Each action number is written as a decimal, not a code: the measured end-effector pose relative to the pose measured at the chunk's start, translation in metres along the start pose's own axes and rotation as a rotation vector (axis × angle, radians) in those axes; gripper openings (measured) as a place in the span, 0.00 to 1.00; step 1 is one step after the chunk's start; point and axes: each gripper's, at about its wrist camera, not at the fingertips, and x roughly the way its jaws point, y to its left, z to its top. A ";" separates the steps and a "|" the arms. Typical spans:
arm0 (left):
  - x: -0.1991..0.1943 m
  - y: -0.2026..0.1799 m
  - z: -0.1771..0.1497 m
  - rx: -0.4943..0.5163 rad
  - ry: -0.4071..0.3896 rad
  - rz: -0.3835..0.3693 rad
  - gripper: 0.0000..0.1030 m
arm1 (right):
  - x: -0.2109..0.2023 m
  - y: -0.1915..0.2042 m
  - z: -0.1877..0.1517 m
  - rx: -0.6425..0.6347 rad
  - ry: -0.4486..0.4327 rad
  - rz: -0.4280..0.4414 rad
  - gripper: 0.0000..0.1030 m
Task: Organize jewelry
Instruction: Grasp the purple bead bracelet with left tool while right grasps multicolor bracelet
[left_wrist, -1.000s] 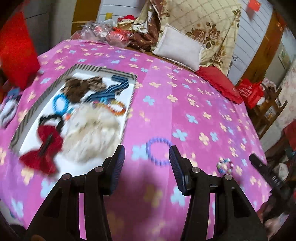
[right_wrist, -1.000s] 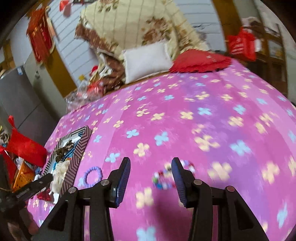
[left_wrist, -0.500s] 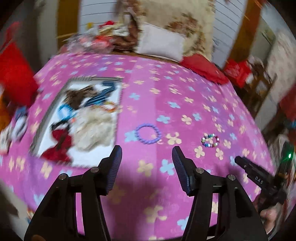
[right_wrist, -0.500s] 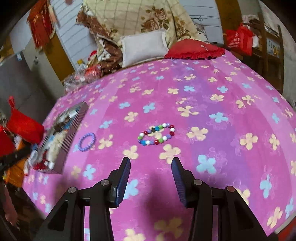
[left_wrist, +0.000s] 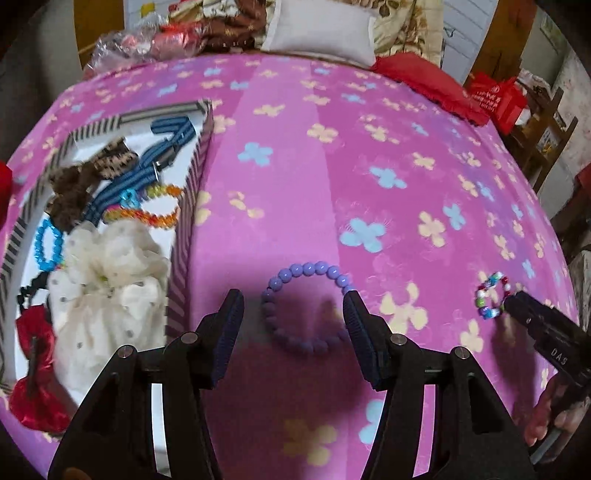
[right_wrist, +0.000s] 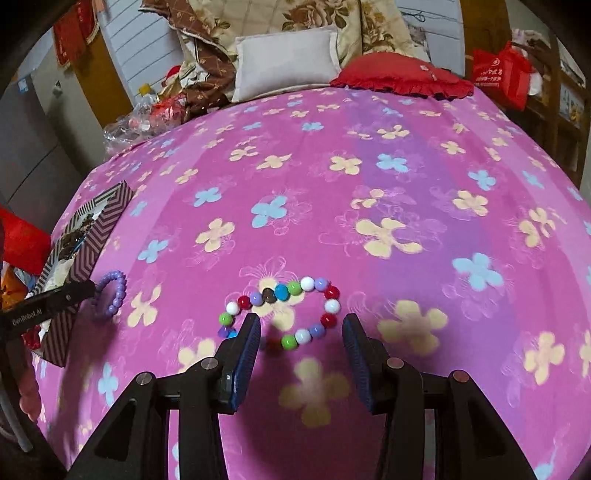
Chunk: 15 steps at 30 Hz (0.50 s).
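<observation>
On a pink flowered bedspread (left_wrist: 295, 155), the left gripper (left_wrist: 293, 314) hangs spread over a purple bead bracelet (left_wrist: 306, 306), pinching nothing. Nearby, the right gripper (right_wrist: 301, 332) stands spread above a multicoloured bead bracelet (right_wrist: 284, 314), its pads clear of the beads. A striped box (left_wrist: 188, 221) of hair accessories sits just beside the purple bracelet.

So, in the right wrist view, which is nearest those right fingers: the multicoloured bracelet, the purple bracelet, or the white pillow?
1. Multicoloured bracelet, right at the fingertips.
2. Purple bracelet, off to the left beside the patterned box.
3. White pillow, far back at the bed's head.
</observation>
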 end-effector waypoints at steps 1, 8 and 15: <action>0.004 0.000 -0.001 0.000 0.009 -0.001 0.54 | 0.002 0.001 0.001 -0.004 0.002 -0.002 0.43; 0.016 -0.011 -0.008 0.068 0.011 0.065 0.56 | 0.005 -0.002 0.001 0.008 -0.013 -0.006 0.43; 0.012 -0.028 -0.017 0.123 0.018 0.038 0.08 | 0.008 0.001 0.000 -0.009 -0.011 0.007 0.14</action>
